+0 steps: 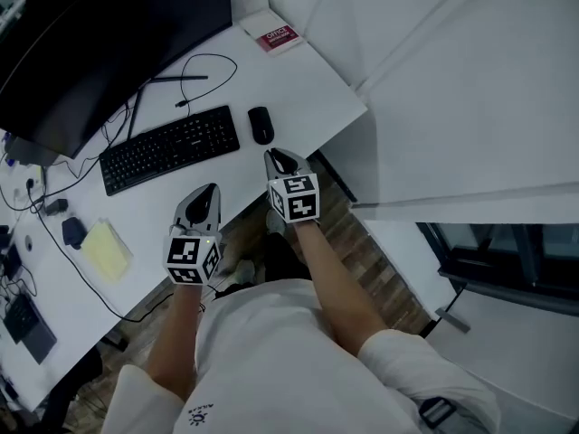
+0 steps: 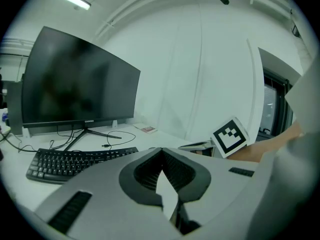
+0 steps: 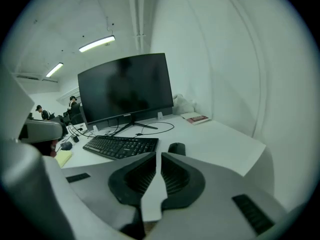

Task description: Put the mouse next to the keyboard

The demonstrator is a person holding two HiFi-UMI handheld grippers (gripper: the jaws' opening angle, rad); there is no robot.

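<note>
My right tongs have their 2 jaws drawn together with only a thin slit between the ribbed pads, and nothing sits in it. My left tongs are the same: pads meeting at the tips, empty. From the head view both hang over the near edge of the white desk, the left tongs in front of the keyboard's right end and the right tongs just short of the mouse, touching neither.

The black mouse lies flat on the desk just beside the right end of the black keyboard, a narrow strip of desk between them, its long side roughly in line with the keyboard's short edge. In the right gripper view the mouse shows straight past my jaws, with the keyboard to its left. Behind stand the dark monitor and a red-covered booklet; a yellow notepad lies to the left.

I judge the placing step done: the mouse is where the task wants it and I hold nothing. What remains, as I see it, is 1 thing only: lift both tongs back from the desk edge without brushing the mouse. If it should sit closer, I would have to part the right jaws first and come in over its sides.
</note>
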